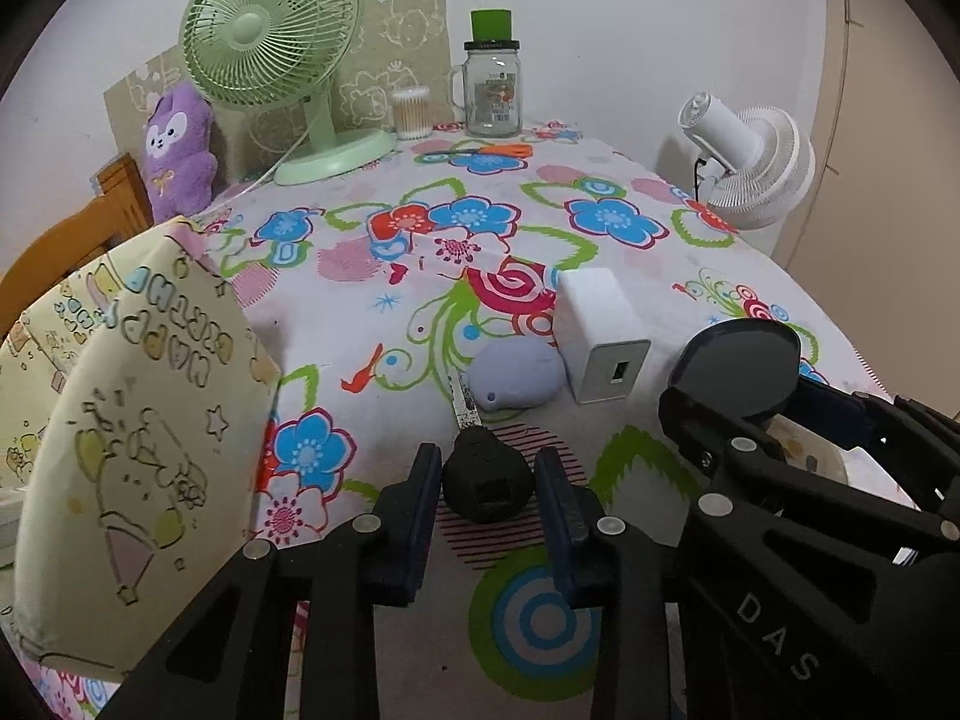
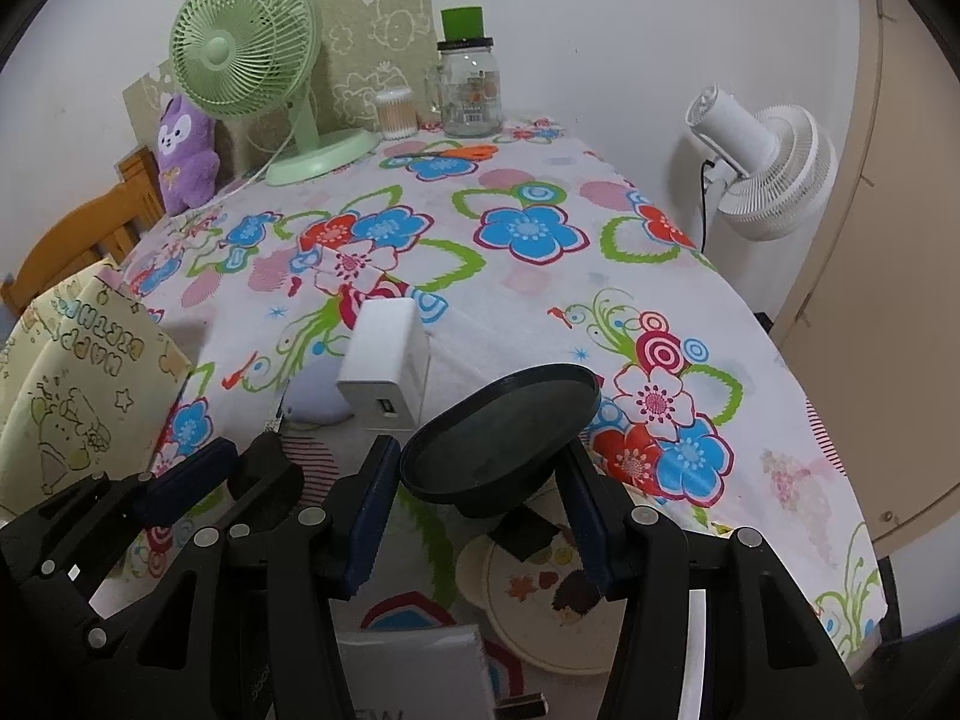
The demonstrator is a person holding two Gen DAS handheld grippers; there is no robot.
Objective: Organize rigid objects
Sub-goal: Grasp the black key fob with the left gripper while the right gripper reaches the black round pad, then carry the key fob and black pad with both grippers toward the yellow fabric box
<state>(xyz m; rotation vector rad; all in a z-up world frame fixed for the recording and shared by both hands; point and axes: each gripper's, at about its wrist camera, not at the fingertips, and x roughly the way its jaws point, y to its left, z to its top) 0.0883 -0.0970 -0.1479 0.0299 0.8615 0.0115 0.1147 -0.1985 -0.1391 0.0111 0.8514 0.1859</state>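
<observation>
In the left wrist view the left gripper [image 1: 487,501] sits at lower centre, its two dark blue fingers [image 1: 420,498] spread apart on either side of a black car key [image 1: 487,483] that lies on the flowered tabletop [image 1: 360,312]. The key's rounded black head is between the fingers and its metal blade points up the frame. Whether the pads touch the head I cannot tell; gaps show on both sides.

Just above the key lies a pale blue rounded pebble-shaped object [image 1: 516,373], and touching its right side stands a white rectangular USB charger block [image 1: 600,336], its port facing the camera.

At the right of that frame the right gripper [image 2: 480,498] holds a black round dish-like lid [image 2: 501,435] tilted above the tabletop. In the right wrist view the lid fills the lower centre, pinched between the two blue fingers [image 2: 369,516] at its lower part. Beneath it, on the tabletop, lies a cream round plate with leaf pictures [image 2: 540,606].

At the left edge stands a pale yellow printed paper bag [image 1: 138,420]. At the upper left stands a green desk fan [image 1: 273,30], with a purple plush toy [image 1: 177,150] left of it, and a glass mug jar with a green cap [image 1: 492,84] right of it. A white fan [image 1: 750,162] is at the upper right.
</observation>
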